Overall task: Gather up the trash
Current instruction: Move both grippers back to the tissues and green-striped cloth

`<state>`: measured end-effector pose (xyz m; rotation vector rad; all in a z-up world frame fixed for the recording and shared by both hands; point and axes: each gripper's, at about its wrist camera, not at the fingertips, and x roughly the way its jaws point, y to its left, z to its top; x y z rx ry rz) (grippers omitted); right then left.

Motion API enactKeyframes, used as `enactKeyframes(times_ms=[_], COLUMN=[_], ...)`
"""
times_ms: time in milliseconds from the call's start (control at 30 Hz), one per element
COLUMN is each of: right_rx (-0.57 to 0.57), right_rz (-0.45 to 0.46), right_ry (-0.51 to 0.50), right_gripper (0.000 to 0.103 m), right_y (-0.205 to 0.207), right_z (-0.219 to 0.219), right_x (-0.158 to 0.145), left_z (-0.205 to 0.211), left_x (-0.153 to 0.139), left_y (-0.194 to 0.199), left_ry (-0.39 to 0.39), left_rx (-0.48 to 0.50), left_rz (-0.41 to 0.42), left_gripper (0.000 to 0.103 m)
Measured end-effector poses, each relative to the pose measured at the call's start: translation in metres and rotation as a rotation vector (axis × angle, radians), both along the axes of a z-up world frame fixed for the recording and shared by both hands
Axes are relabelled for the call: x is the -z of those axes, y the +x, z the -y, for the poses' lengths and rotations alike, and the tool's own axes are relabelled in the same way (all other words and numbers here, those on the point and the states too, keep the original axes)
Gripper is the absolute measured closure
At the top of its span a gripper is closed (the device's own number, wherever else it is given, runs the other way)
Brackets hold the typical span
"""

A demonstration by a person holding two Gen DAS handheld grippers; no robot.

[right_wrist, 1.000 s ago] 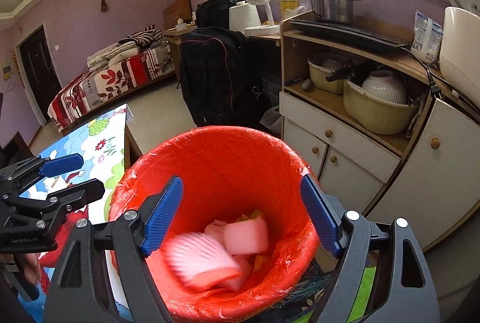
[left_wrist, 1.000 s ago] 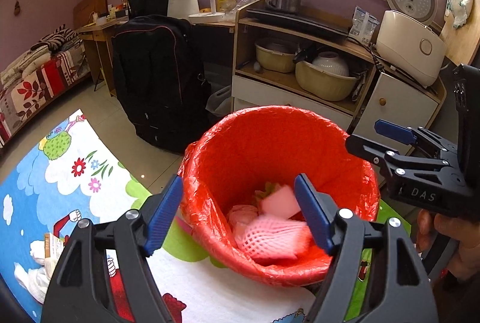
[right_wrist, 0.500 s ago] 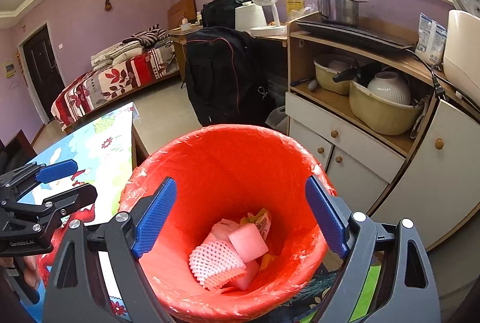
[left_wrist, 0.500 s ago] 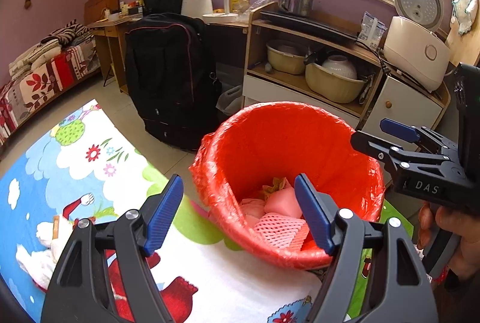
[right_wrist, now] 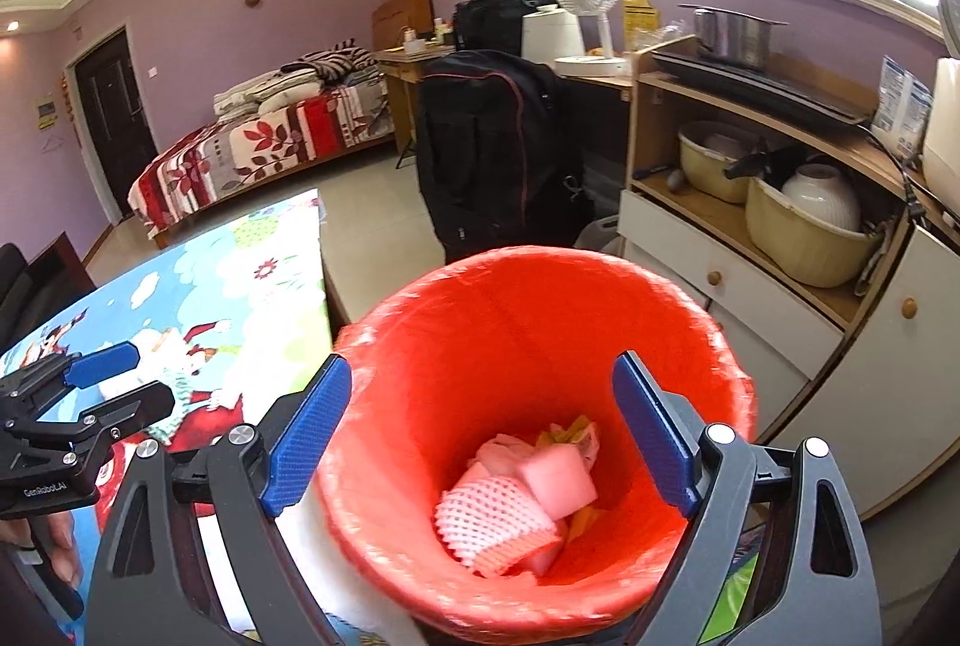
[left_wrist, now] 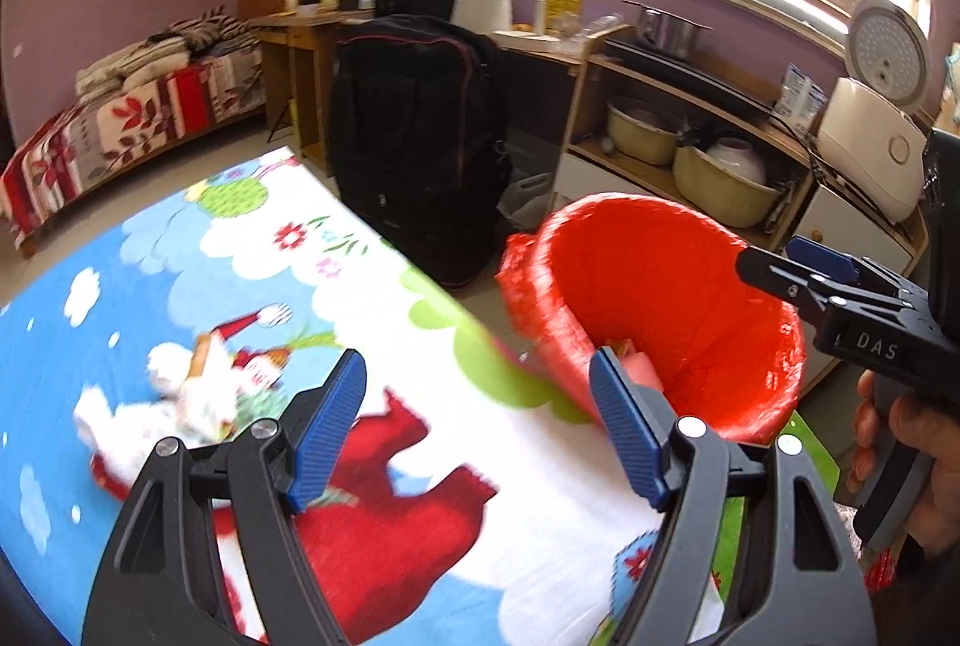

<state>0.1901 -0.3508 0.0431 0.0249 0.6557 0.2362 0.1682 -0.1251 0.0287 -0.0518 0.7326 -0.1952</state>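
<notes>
Right wrist view looks straight down into the red-lined trash bin (right_wrist: 540, 346), and the trash sits at the bottom: a pink foam net (right_wrist: 495, 523), a pink sponge block (right_wrist: 558, 478) lying against it, and some yellowish wrapper scraps (right_wrist: 570, 433) behind. A second ago the foam net was a blur in mid-fall; now it lies settled on the pile. The right gripper (right_wrist: 483, 436) hangs above the bin mouth, its jaws apart with nothing between them, and they have just been opening wider.

Over in the left wrist view, the left gripper (left_wrist: 480, 430) has swung away to the left: a second ago it was framing the bin, and now the bin sits off to its right, with the cartoon-print cloth on the counter (left_wrist: 228, 286) under the jaws. Those jaws stand apart and empty, same gap as before. A crumpled white tissue (left_wrist: 180, 394) lies on the cloth, ahead and left of them, blurred. Beyond the bin, a black suitcase (right_wrist: 492, 147) stands on the floor beside the wooden shelf cabinet (right_wrist: 750, 250).
</notes>
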Motion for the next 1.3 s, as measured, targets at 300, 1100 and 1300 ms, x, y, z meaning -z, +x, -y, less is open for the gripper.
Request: enactKeyframes(times_ms=[300, 1100, 1300], right_rx=[-0.087, -0.346, -0.398], right_rz=[-0.011, -0.058, -0.074], right_ry=[-0.011, -0.024, -0.035], right_gripper=[0.019, 0.019, 0.019], right_y=[-0.007, -0.019, -0.017], right_z=[-0.044, -0.168, -0.198], right_x=[0.000, 0.020, 0.030], left_z=[-0.052, -0.146, -0.158], left_x=[0.012, 0.022, 0.020], left_y=[-0.033, -0.077, -0.076], left_ry=[-0.019, -0.018, -0.015], left_rx=[-0.119, -0.322, -0.342], left_rz=[-0.032, -0.052, -0.049], left_gripper=[0.029, 0.029, 0.029])
